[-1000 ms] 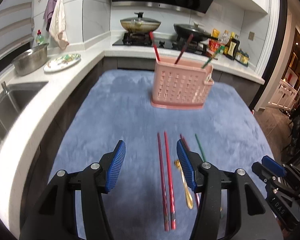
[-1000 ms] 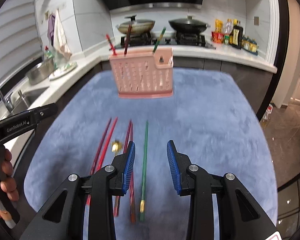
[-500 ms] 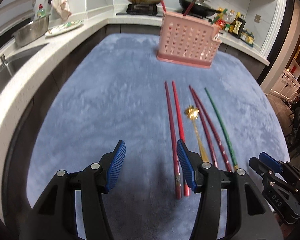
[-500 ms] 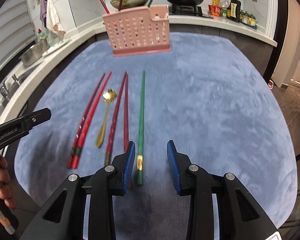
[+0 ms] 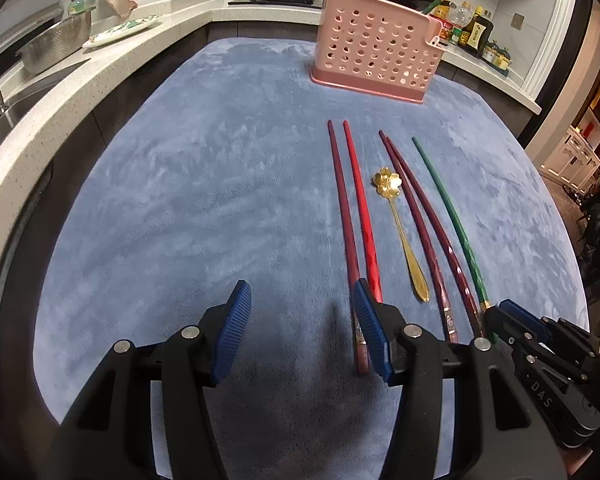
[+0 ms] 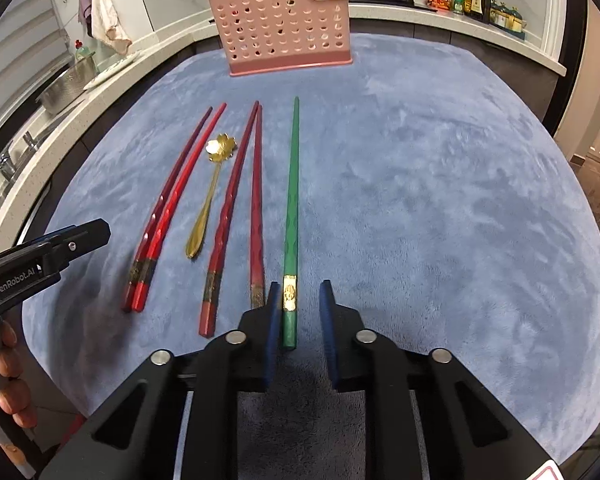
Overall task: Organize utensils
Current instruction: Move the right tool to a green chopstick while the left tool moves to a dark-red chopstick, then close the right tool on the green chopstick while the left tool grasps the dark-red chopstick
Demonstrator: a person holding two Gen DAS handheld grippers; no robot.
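Observation:
Several chopsticks and a gold flower-bowl spoon (image 6: 208,204) lie in a row on the blue mat (image 6: 420,200). The heel of the green chopstick (image 6: 292,200) sits between the jaws of my right gripper (image 6: 299,292), which are closing; a gap still shows at the right pad. To its left lie a dark red pair (image 6: 240,200) and a brighter red pair (image 6: 168,208). My left gripper (image 5: 300,292) hangs open over bare mat, its right finger just above the heels of the red pair (image 5: 356,208). The pink holed utensil basket (image 5: 376,52) stands at the far edge with some chopsticks upright inside.
A white counter (image 5: 60,92) curves along the left with a sink, a steel bowl (image 5: 56,44) and a plate. Pans sit on the stove behind the basket; bottles (image 5: 476,32) stand at the back right. A person's fingers (image 6: 12,380) hold the left tool.
Both grippers have come down close to the mat and tilted further downward. The right jaws have narrowed around the green chopstick's heel. The left jaws kept the same width.

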